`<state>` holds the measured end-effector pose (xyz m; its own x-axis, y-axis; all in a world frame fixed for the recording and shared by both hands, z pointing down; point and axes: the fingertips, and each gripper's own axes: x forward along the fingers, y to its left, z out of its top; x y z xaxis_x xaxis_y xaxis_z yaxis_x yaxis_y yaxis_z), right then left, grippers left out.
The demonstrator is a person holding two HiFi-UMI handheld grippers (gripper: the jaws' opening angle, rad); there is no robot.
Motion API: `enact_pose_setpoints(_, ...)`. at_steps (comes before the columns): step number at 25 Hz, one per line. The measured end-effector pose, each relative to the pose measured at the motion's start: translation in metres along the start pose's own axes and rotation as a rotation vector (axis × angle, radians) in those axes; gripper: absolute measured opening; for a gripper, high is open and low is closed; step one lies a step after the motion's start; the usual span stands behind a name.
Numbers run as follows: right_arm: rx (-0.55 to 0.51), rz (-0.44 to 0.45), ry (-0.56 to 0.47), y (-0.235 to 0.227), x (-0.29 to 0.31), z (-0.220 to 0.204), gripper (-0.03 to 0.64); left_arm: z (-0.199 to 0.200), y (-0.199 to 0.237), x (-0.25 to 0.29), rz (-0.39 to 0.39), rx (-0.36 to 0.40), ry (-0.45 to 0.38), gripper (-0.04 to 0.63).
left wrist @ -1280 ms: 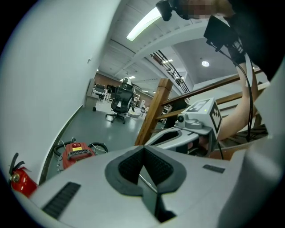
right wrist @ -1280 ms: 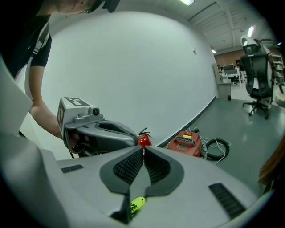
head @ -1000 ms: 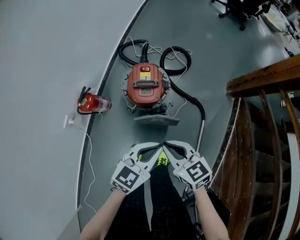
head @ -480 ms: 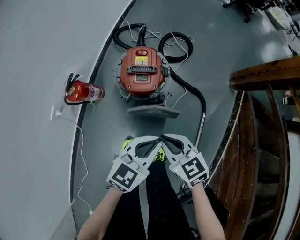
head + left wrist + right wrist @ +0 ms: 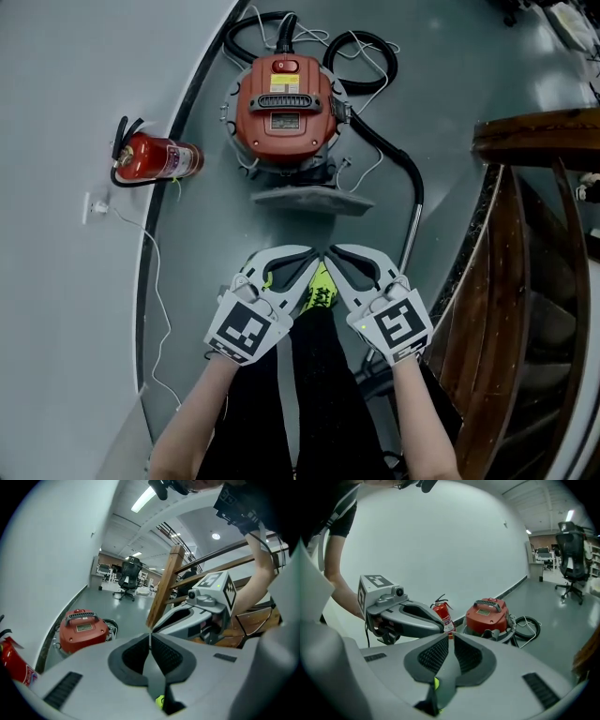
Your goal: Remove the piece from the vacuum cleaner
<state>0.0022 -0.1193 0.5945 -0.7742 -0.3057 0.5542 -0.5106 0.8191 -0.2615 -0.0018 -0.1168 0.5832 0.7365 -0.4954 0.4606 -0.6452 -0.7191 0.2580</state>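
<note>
Left gripper (image 5: pixel 315 251): jaws pressed together, nothing pinched | right gripper (image 5: pixel 334 251): jaws pressed together, nothing pinched, tips set just beside the left's | round red vacuum cleaner (image 5: pixel 284 103): seen at 12 o'clock of both grippers, well apart, untouched | flat grey nozzle plate (image 5: pixel 309 200): laid at its 6 o'clock | red fire extinguisher (image 5: pixel 150 159): laid at its 9 o'clock

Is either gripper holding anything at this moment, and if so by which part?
Nothing is held. The left gripper and the right gripper are both shut on nothing, side by side, short of the vacuum cleaner.
</note>
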Motion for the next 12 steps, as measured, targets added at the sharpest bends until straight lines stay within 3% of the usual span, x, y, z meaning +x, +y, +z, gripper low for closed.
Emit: enact_pose_setpoints(12, 0.026, 0.002, 0.078, -0.027, 0.032, -0.039, 0.094, -0.044, 0.034, 0.033, 0.02, 0.013, 0.066, 0.114)
